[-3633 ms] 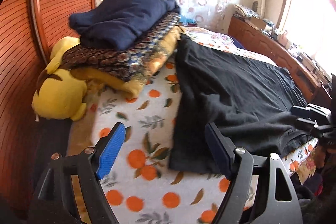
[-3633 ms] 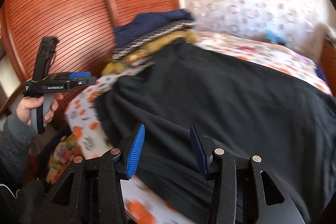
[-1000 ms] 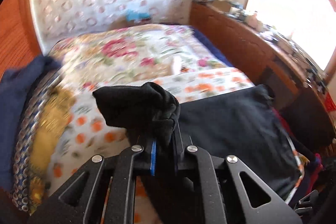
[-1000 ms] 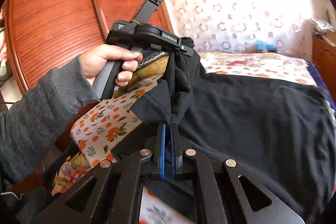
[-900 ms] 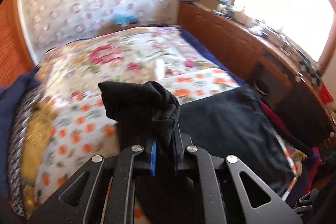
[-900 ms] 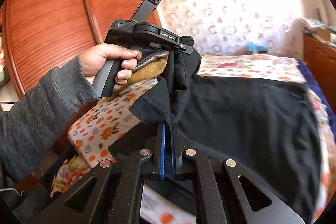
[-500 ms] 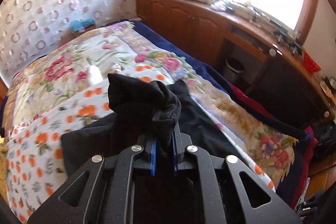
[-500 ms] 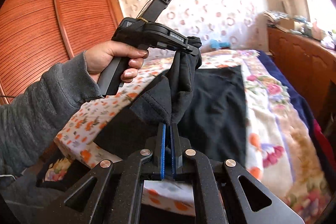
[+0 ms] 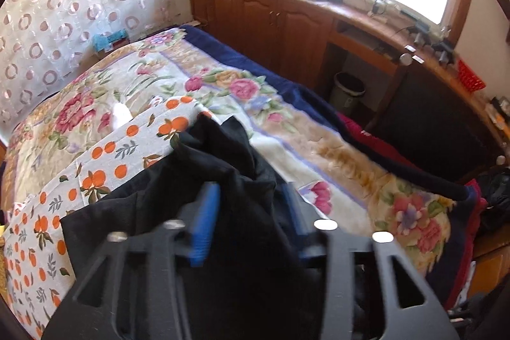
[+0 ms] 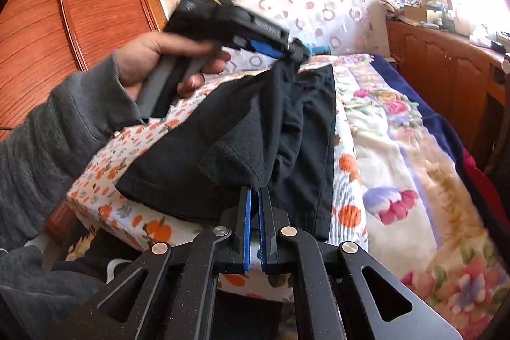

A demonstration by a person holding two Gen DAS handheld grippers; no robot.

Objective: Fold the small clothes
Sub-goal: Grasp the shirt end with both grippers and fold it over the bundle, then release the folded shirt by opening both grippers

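Two tongs tilted down, left tongs (image 9: 251,212) parting, right tongs (image 10: 254,196) pinching garment (image 10: 229,148)

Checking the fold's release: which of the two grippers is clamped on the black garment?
The right gripper: its blue pads pinch the black garment. The left gripper has just been opening, cloth loose between its jaws.

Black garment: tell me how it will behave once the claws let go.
The black garment looks limp: it sags in folds from the right claw, so it will probably slump flat. It seems light, hanging from one pinched edge. Between the left claw pads it droops loose.
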